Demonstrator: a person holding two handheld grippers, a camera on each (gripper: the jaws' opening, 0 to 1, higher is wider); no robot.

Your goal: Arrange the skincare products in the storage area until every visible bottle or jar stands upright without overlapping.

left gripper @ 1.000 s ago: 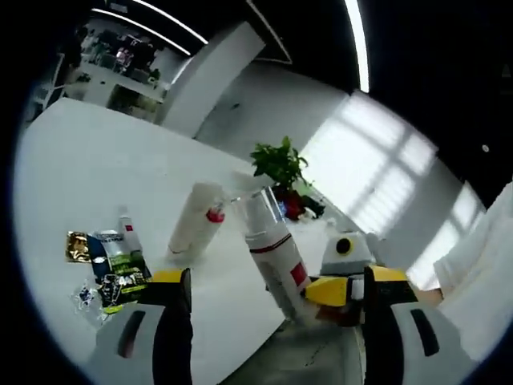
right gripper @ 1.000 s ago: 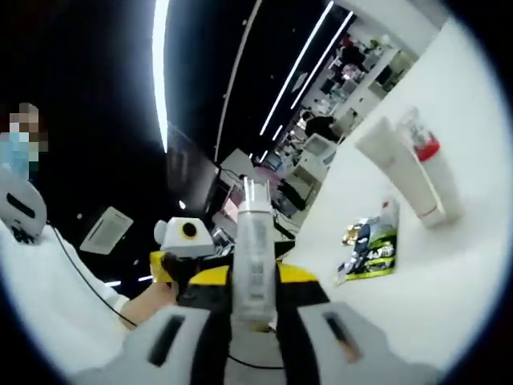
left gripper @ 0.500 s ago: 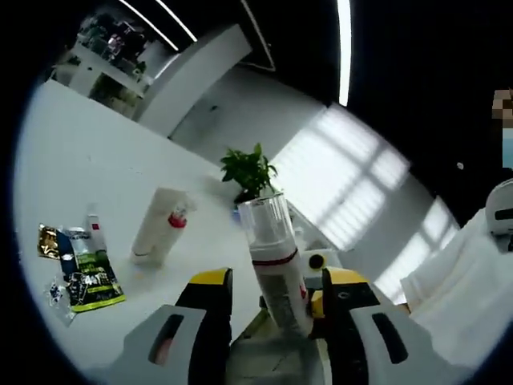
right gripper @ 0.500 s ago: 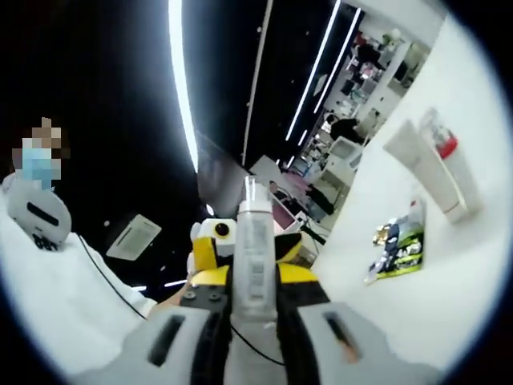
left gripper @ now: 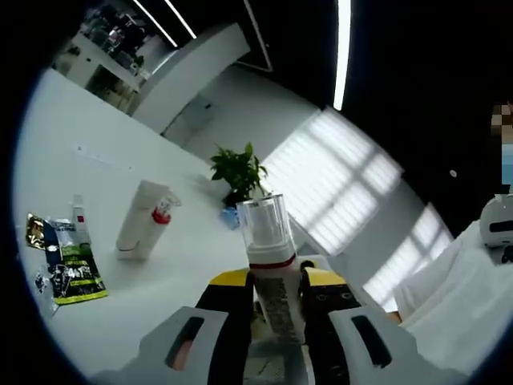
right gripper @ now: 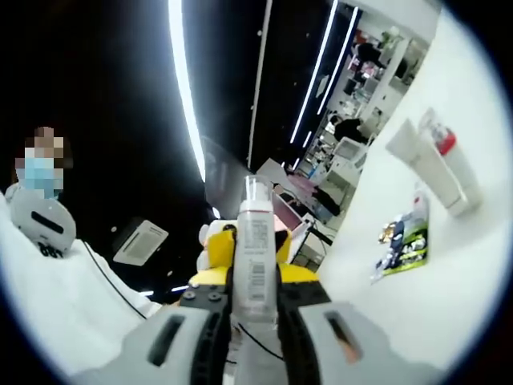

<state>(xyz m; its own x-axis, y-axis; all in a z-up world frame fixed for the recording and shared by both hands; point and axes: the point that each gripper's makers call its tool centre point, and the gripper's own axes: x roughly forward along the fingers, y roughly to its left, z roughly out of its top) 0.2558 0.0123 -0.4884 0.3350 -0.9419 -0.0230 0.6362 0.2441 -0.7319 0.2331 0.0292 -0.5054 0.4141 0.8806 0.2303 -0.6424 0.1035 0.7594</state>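
In the left gripper view, the left gripper (left gripper: 276,298) has its yellow-tipped jaws closed against the sides of a white pump bottle with a clear cap and a red band (left gripper: 271,261), held in the air near the edge of the white table (left gripper: 112,160). In the right gripper view, the right gripper (right gripper: 255,290) clamps the same bottle (right gripper: 255,261) lower down its body (barcode label facing the camera). Both grippers grasp it at once, and it stands along the jaws. The table has wide bare room around its few items. Two white tubes with a red mark (left gripper: 144,228) lie together well apart from the bottle, and near them lies a cluster of flat green and gold sachets (left gripper: 66,265).
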